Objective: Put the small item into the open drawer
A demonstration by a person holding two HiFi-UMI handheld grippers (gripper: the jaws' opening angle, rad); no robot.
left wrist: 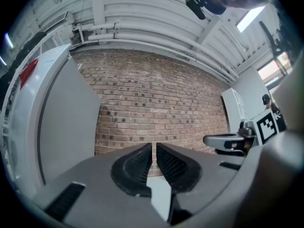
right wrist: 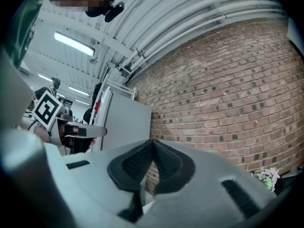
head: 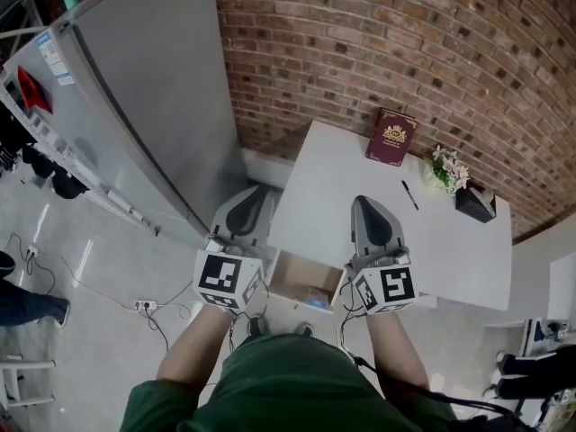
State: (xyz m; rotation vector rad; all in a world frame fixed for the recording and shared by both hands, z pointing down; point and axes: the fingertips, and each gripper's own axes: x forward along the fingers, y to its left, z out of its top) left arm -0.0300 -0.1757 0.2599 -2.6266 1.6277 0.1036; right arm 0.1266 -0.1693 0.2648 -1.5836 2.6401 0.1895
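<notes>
The white table's drawer stands pulled open at the front edge, between my two marker cubes. A small blue and orange item lies inside it near the right wall. My left gripper is held level over the table's left edge, jaws together but for a hairline slit, holding nothing. My right gripper hovers over the table's front middle, its pads touching at the tips, also holding nothing. Both point at the brick wall. A thin black pen lies on the table to the right of the right gripper.
A dark red book lies at the back of the white table; a small flower bunch and a black box stand at the right. A tall grey cabinet stands at the left. Cables trail on the floor.
</notes>
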